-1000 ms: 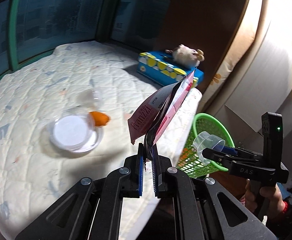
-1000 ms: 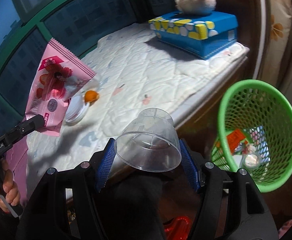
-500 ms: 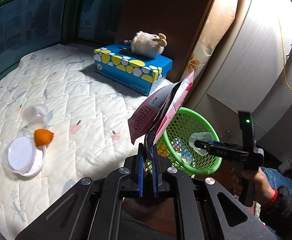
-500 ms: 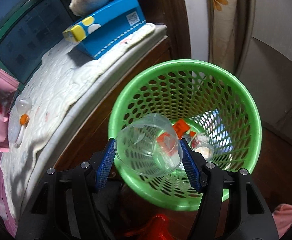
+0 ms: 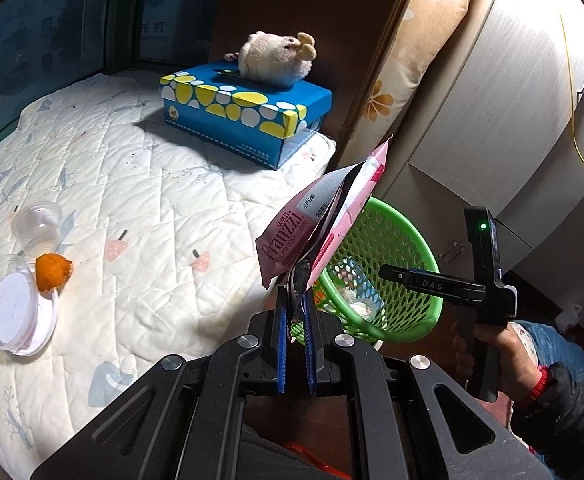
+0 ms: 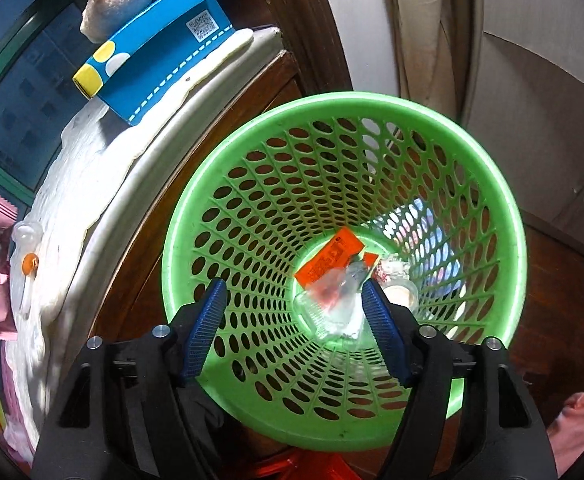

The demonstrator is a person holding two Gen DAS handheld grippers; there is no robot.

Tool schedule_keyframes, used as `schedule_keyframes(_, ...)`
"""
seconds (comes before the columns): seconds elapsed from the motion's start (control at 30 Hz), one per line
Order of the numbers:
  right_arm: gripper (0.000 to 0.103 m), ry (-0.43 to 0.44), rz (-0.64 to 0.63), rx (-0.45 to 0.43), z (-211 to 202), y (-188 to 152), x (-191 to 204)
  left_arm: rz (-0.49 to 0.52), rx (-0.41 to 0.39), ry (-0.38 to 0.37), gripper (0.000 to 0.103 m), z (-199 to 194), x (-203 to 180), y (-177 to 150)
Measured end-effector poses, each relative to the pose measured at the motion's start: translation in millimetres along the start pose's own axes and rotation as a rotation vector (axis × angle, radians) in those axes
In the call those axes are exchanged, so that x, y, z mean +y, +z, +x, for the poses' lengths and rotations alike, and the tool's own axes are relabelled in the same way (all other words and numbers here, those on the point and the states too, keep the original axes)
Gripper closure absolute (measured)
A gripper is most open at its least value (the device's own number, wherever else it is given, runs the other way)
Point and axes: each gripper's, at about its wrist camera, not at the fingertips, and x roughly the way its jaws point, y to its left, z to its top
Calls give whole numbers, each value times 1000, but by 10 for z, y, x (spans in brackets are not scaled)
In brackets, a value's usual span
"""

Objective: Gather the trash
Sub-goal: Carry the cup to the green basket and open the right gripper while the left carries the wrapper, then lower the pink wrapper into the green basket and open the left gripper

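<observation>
Inside, the green basket (image 6: 508, 216) holds an orange wrapper (image 6: 328, 258), seemingly clear cups (image 6: 332, 308).

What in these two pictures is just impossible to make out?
- Clear cup, right wrist view: motion-blurred inside the green basket, so whether it has landed is unclear; the right gripper is opening, with nothing between its pads.
- Pink wrapper, left wrist view: its front design faces away; the left gripper covers its bottom edge.
- Basket contents, left wrist view: hidden behind mesh and wrapper.

The left gripper (image 5: 295, 312) is closed tight and points downward, while the right gripper (image 6: 294, 316), also tilted down, is opening its jaws.
</observation>
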Motion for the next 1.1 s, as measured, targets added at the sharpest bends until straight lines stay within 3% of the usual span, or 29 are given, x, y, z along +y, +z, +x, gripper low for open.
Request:
schedule_keyframes(0.47, 26, -55, -36, -133, -599, -61, -90, 60, 94, -60, 96, 584, -443, 120)
schedule_keyframes(0.87, 25, -39, 51, -155, -762, -178, -316, 88, 165, -100, 93, 971, -770, 196)
schedule_keyframes(1.03, 25, -36, 70, -158, -802, -209, -374, 89, 175, -121, 81, 1059, -840, 212)
schedule_keyframes(1.1, 24, -31, 80, -162, -820, -215, -389, 86, 176, -124, 71, 1058, -856, 199)
